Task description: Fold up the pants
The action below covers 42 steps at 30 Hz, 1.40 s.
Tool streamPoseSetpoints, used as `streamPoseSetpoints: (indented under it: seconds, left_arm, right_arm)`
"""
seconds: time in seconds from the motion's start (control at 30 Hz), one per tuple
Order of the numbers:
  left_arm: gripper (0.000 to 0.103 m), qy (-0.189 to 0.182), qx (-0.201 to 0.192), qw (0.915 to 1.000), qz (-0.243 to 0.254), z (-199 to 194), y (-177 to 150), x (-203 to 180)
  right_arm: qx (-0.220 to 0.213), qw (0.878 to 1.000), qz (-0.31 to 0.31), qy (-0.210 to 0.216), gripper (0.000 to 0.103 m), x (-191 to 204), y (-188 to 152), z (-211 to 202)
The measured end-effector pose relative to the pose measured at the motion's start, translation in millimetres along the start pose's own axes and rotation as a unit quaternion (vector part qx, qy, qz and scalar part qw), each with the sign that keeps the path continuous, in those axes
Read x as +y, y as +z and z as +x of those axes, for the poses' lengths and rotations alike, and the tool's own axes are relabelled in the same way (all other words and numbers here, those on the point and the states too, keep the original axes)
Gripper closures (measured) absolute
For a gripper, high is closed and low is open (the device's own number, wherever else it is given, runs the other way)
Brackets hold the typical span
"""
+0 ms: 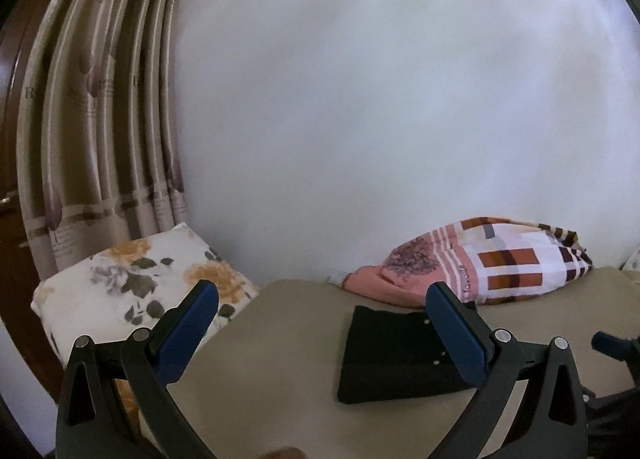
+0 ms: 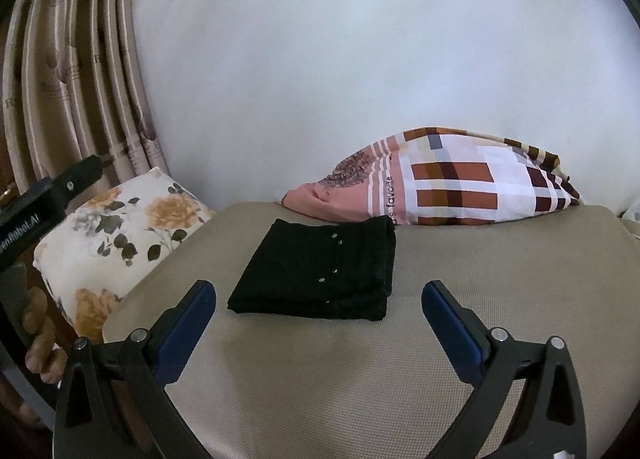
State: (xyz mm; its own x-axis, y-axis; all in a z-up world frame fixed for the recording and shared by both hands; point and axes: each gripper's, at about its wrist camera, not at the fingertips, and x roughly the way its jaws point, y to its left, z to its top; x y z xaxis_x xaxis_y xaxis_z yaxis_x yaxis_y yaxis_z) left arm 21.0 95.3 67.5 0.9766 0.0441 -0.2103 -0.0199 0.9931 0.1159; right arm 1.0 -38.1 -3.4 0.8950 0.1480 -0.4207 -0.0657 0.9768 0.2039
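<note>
The black pants [image 2: 320,269] lie folded into a compact rectangle with small silver studs on the beige mattress [image 2: 460,279]. They also show in the left wrist view [image 1: 396,359], partly behind the right finger. My left gripper [image 1: 322,295] is open and empty, held above the mattress to the left of the pants. My right gripper [image 2: 318,295] is open and empty, just in front of the pants and apart from them. The left gripper's body [image 2: 48,195] shows at the left edge of the right wrist view, and the right gripper [image 1: 612,343] at the right edge of the left wrist view.
A floral pillow [image 2: 116,235] lies at the mattress's left edge, also in the left wrist view [image 1: 132,287]. A checked pink and brown pillow [image 2: 440,183] rests against the white wall [image 2: 360,59] behind the pants. Striped curtains [image 1: 100,119] hang at the left.
</note>
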Motion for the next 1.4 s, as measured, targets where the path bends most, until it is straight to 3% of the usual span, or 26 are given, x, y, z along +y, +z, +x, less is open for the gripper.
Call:
streamPoseSetpoints:
  seconds: [0.2,0.53,1.4]
  left_arm:
    - [0.000,-0.048,0.031,0.9978,-0.034,7,-1,7]
    - [0.000,-0.050,0.060,0.9963,-0.036,18,-11,4]
    - [0.000,-0.064,0.084,0.9942,-0.019,33,-31,0]
  right_arm:
    - [0.000,1.000,0.000,0.003,0.000,1,0,-2]
    - [-0.001,1.000,-0.010,0.000,0.000,9,1,-3]
    - [0.014,1.000,-0.004,-0.001,0.000,8,-5,3]
